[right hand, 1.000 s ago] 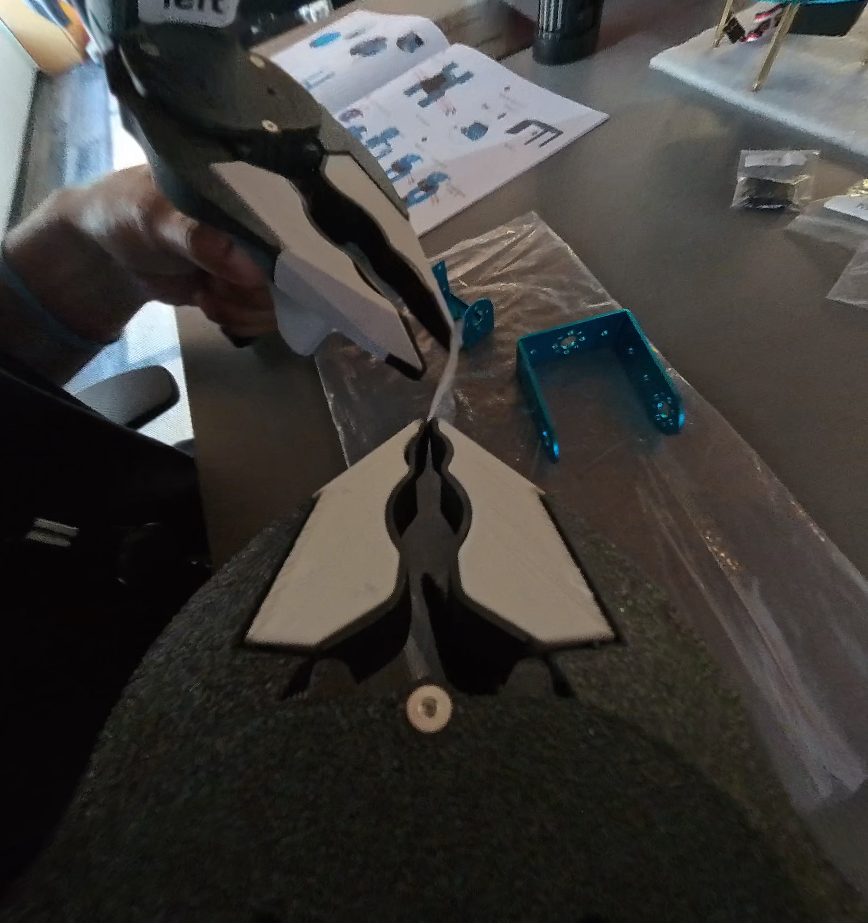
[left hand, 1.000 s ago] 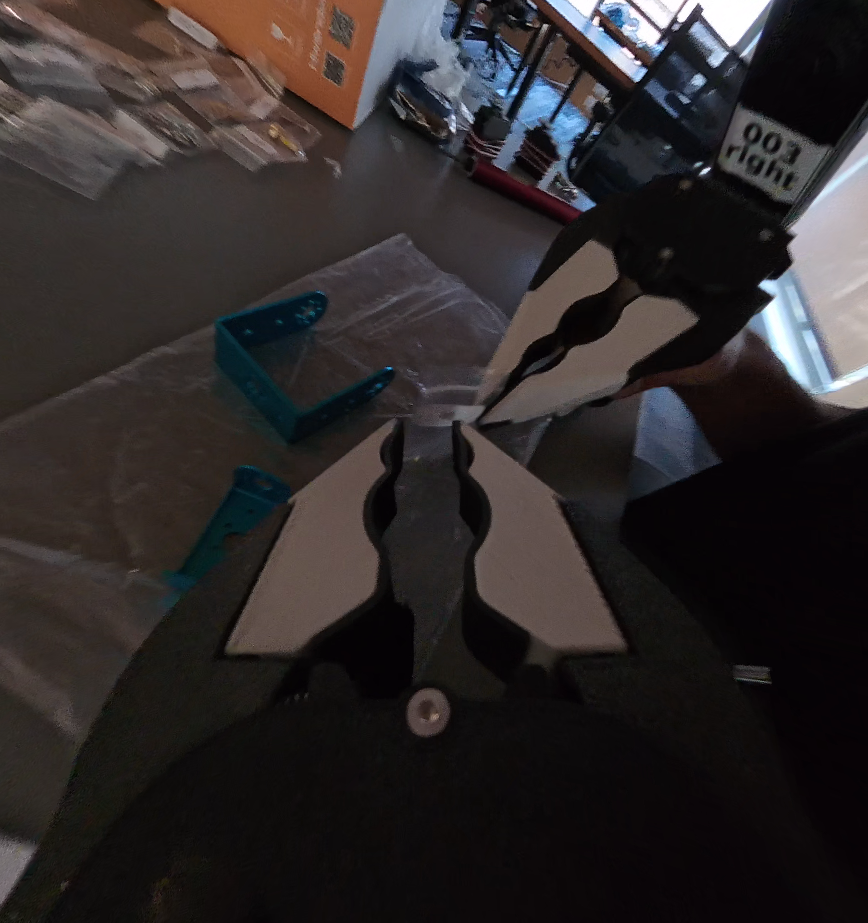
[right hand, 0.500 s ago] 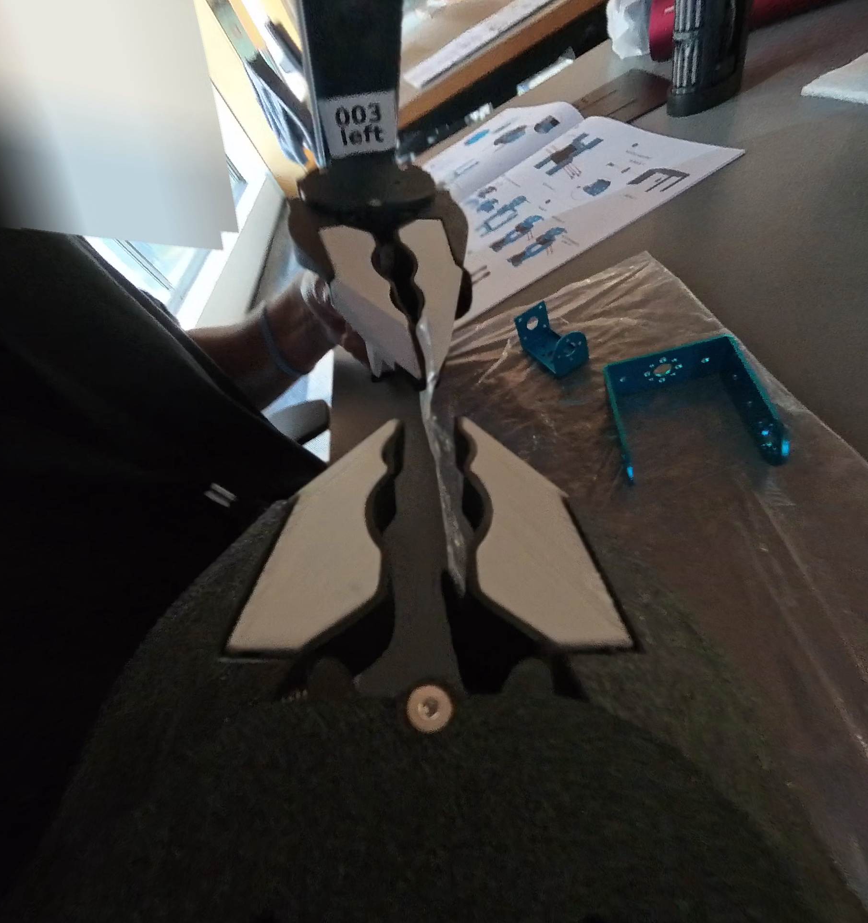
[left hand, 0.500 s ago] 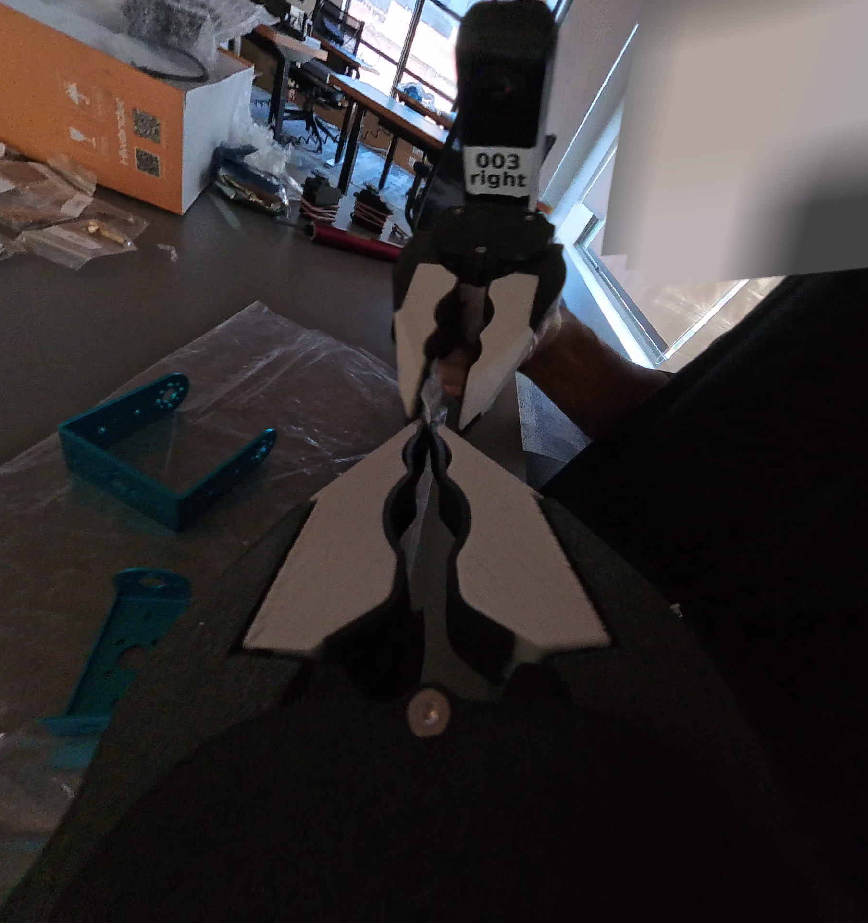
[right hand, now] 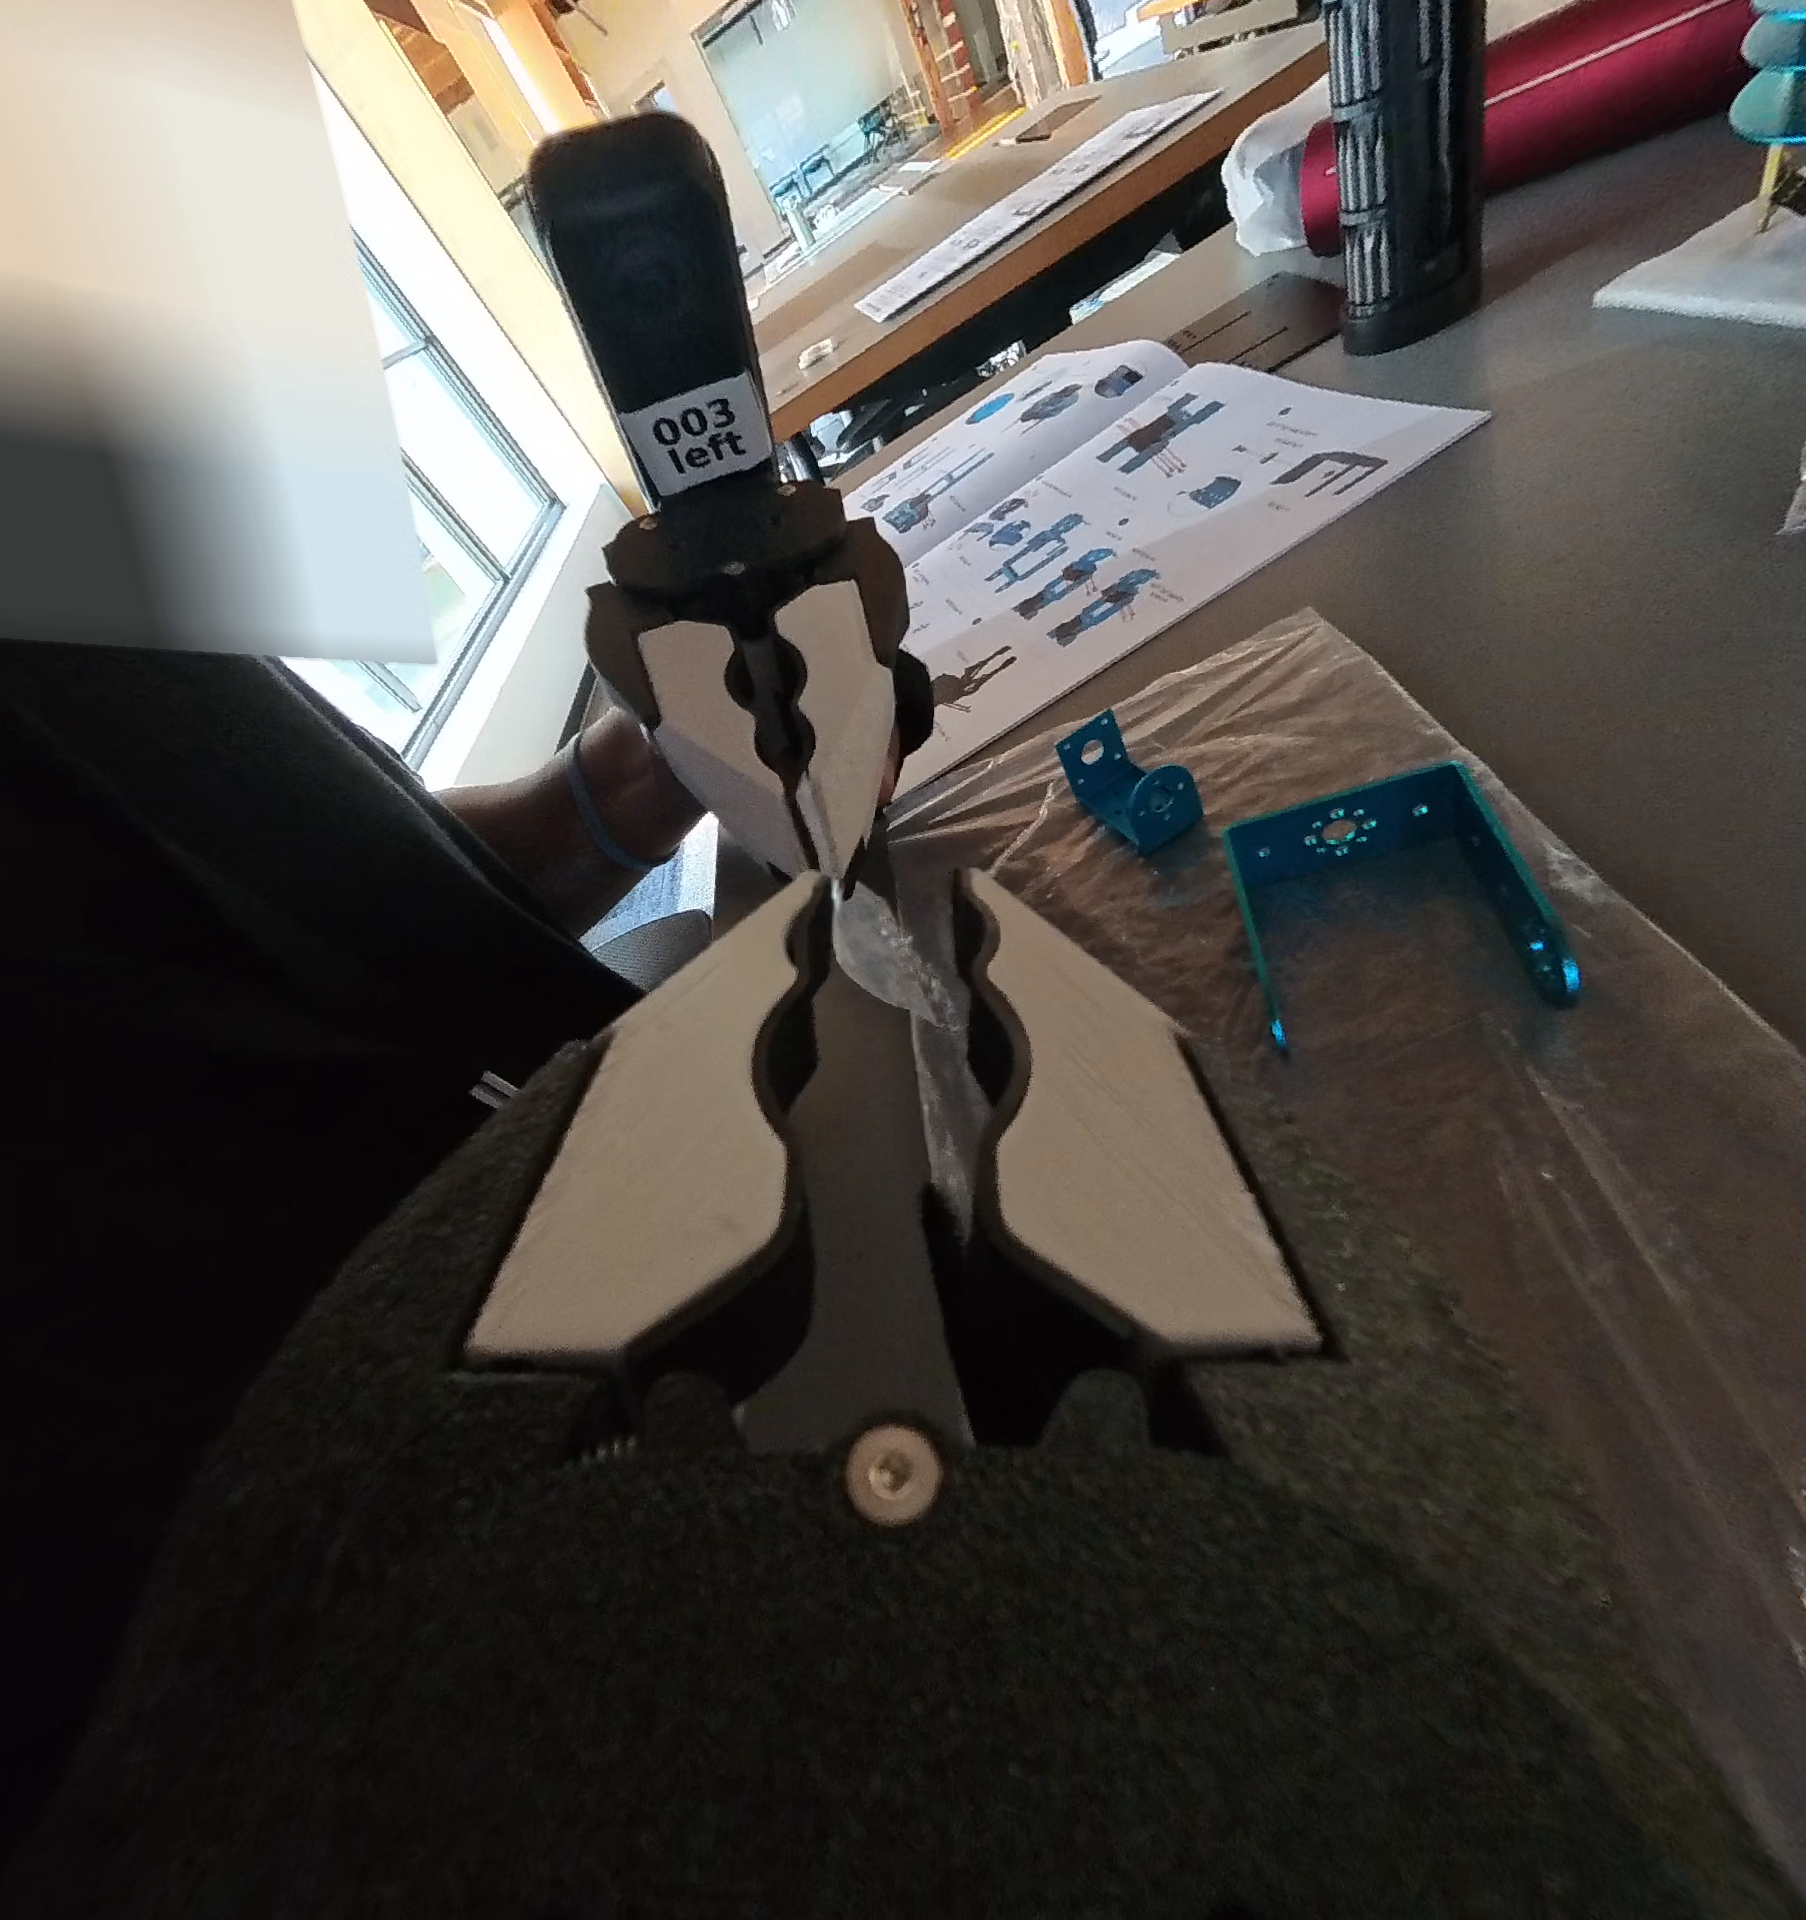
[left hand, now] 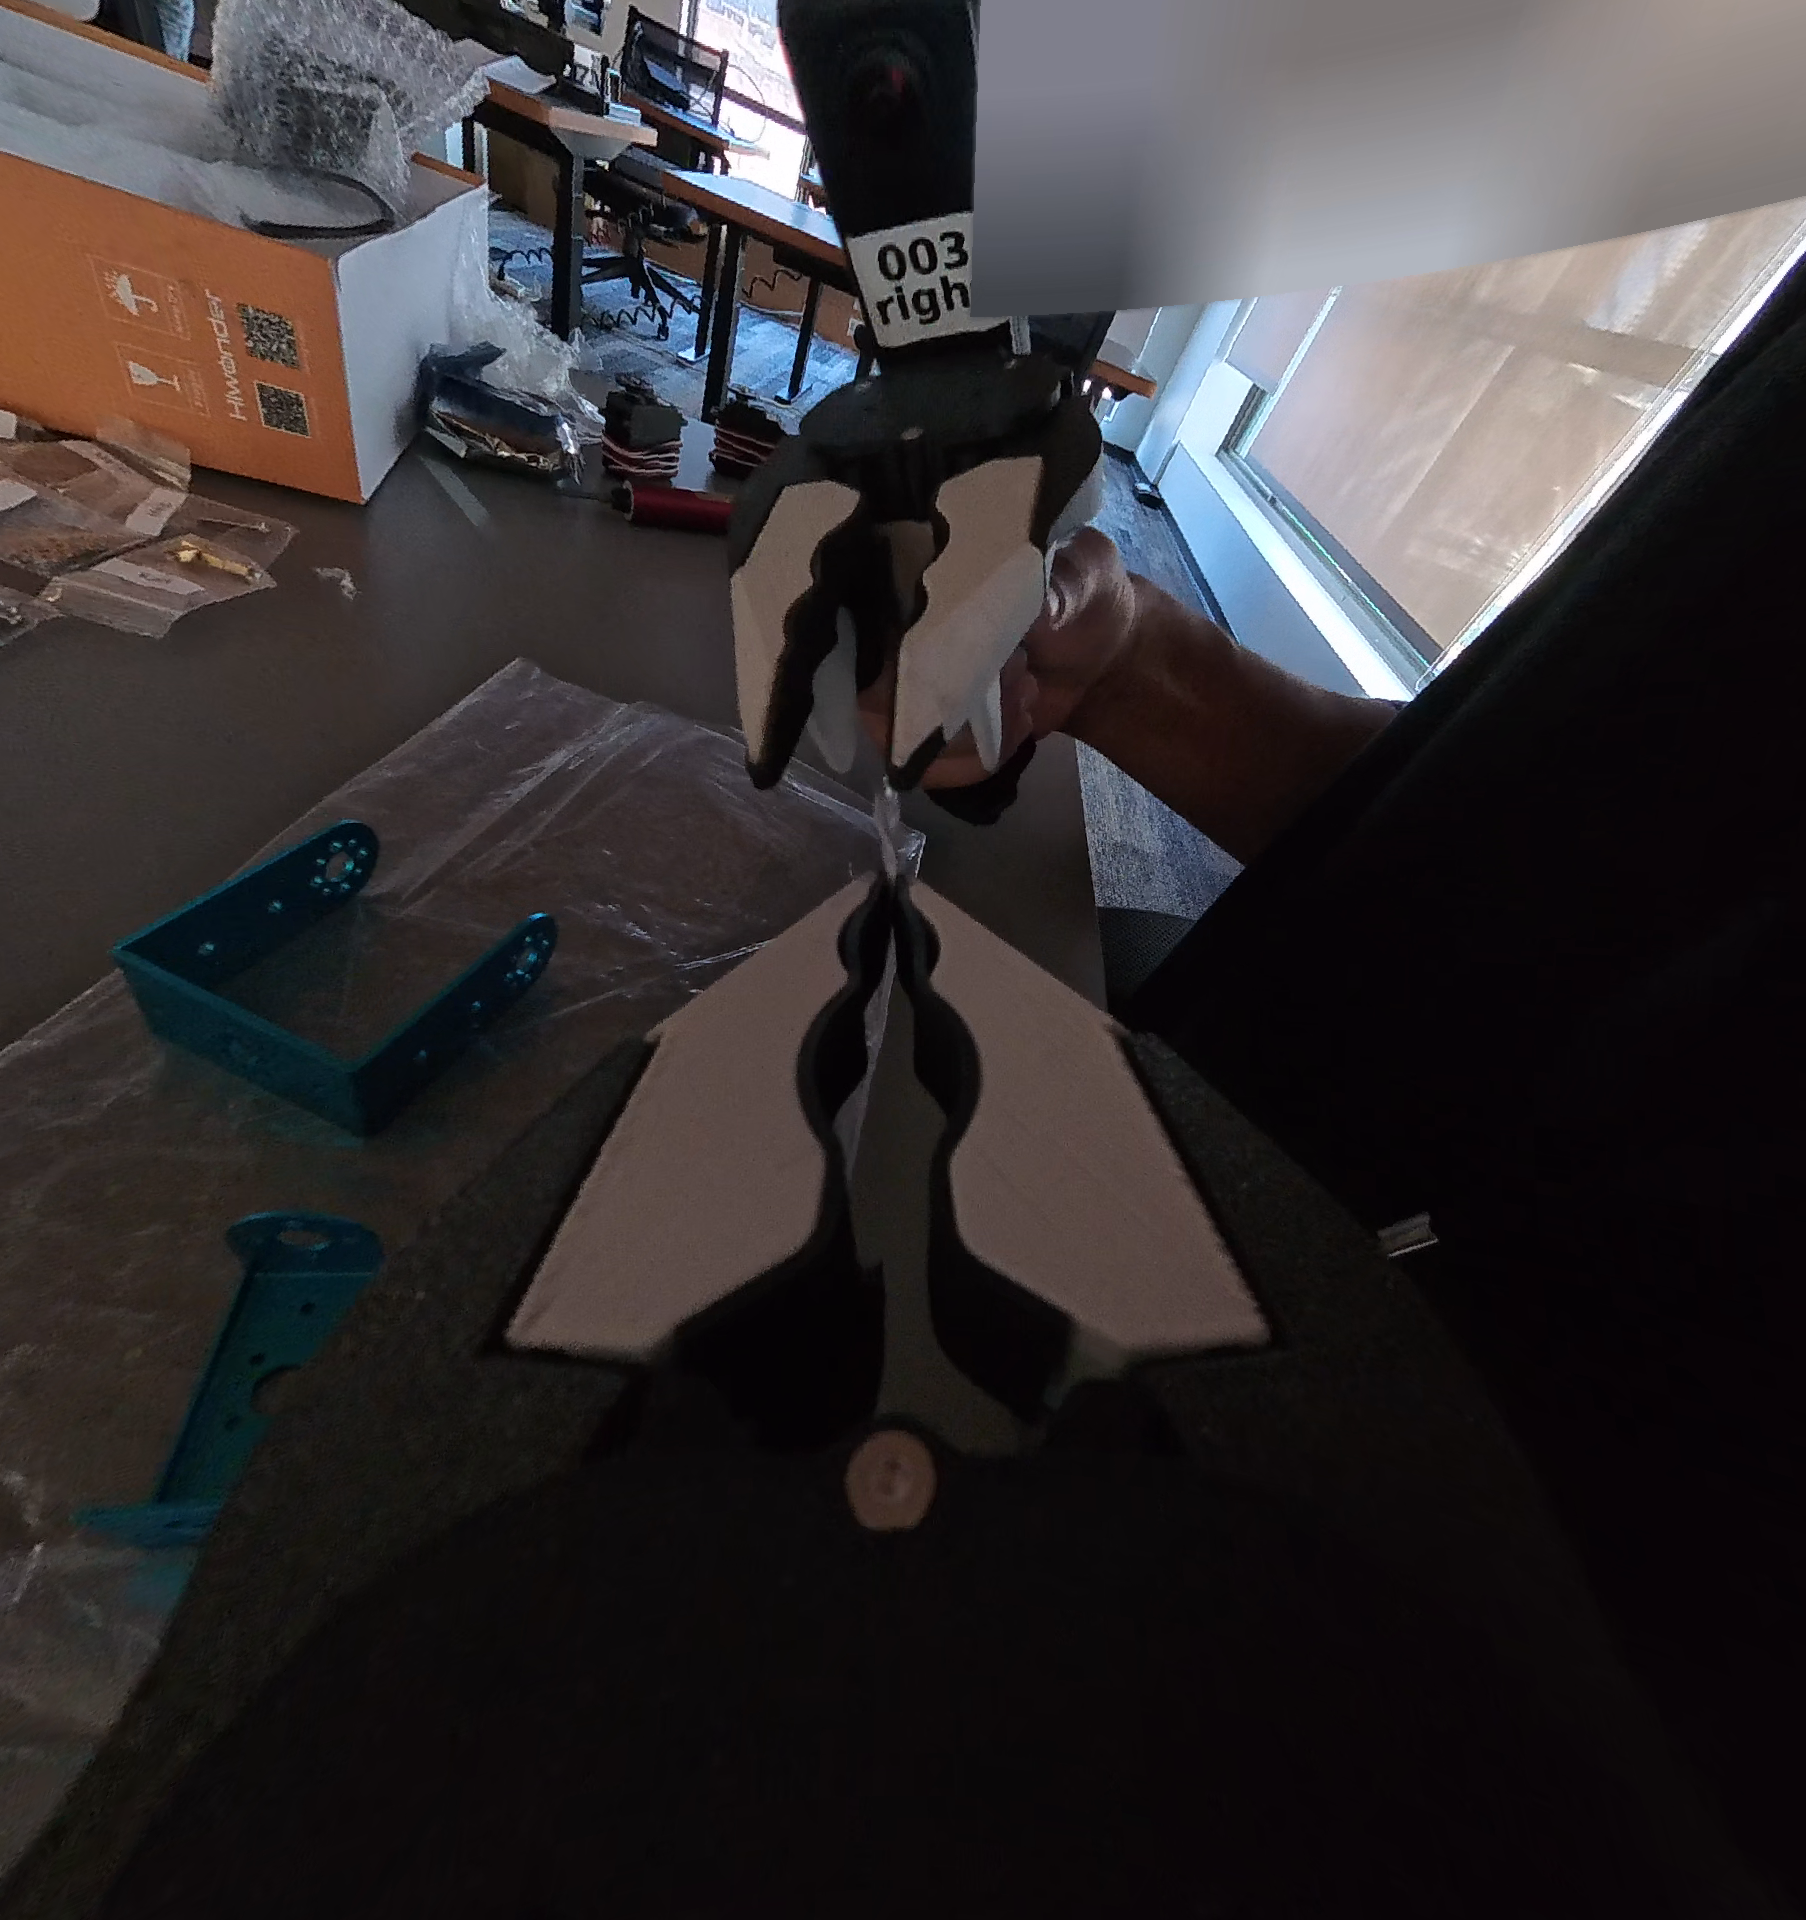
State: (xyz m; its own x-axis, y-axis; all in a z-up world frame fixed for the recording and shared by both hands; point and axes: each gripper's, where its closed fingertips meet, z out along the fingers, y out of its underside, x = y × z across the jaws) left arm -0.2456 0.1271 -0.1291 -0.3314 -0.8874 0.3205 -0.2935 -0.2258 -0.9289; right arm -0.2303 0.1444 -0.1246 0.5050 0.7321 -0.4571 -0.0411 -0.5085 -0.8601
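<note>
My left gripper [left hand: 888,896] is shut on a corner of a clear plastic bag [left hand: 618,831] and holds that corner raised off the dark table. It also shows in the right wrist view [right hand: 818,857], tips pinched on the plastic. My right gripper [right hand: 888,883] is open, tip to tip with the left one, and a fold of the bag [right hand: 878,956] lies loose between its fingers. In the left wrist view the right gripper [left hand: 842,774] hangs open just above my left tips. A blue U-shaped bracket [left hand: 338,997] [right hand: 1398,862] and a smaller blue bracket [left hand: 265,1340] [right hand: 1127,790] lie on the bag.
An orange and white box [left hand: 151,322] and several small parts bags [left hand: 99,561] lie at the far left. An open instruction booklet [right hand: 1138,499] and a black cylinder [right hand: 1398,177] lie beyond the bag. The table edge [left hand: 1086,831] and a person's dark clothing are close by. Both grippers' tips are close together, under 4 cm apart.
The left gripper has shut on the bag corner. The right gripper, shut on it a second ago, has opened and let go. Both grippers have risen and now face each other.
</note>
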